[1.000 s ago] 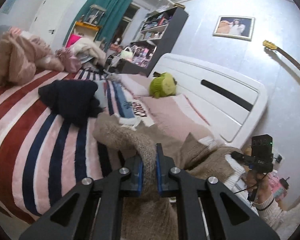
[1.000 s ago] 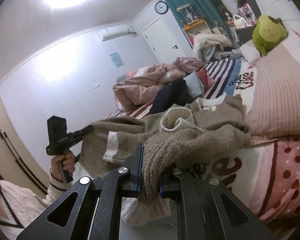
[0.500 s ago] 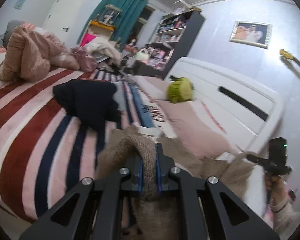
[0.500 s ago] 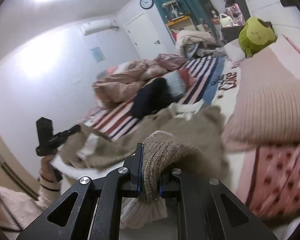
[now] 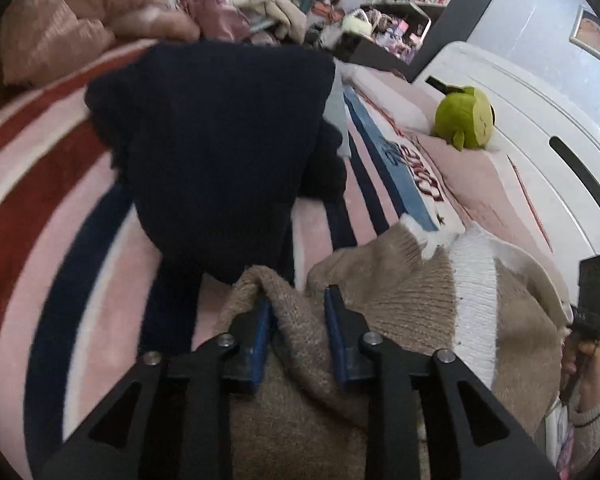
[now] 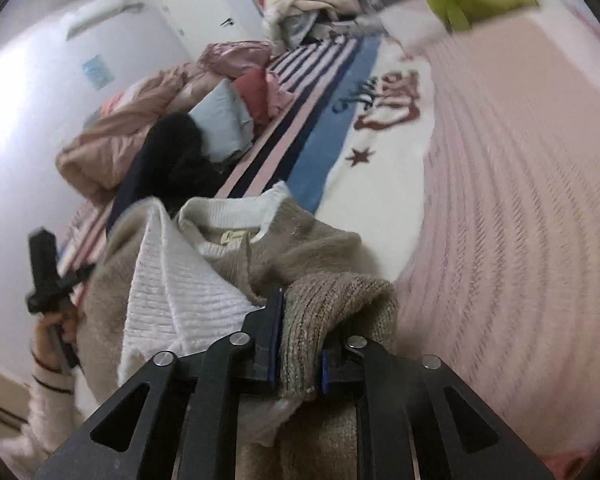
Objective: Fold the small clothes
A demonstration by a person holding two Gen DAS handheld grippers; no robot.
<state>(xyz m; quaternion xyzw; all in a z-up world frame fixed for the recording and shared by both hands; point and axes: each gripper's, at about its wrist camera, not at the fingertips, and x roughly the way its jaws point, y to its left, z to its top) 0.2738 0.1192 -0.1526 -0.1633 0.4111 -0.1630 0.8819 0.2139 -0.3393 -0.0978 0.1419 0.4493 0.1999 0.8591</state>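
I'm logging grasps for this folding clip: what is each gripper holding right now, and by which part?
Right gripper is shut on a bunched ribbed edge of the beige sweater. Left gripper stands open around another fold of it, not pinching.

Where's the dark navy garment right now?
In the left wrist view, the dark navy garment lies on the striped blanket, just beyond the beige sweater, left of the green plush.

Dark red lettering is showing on the striped blanket (image 6: 384,108) — too blurred to read. Sweater's neck label (image 6: 233,236) is showing no legible txt either.
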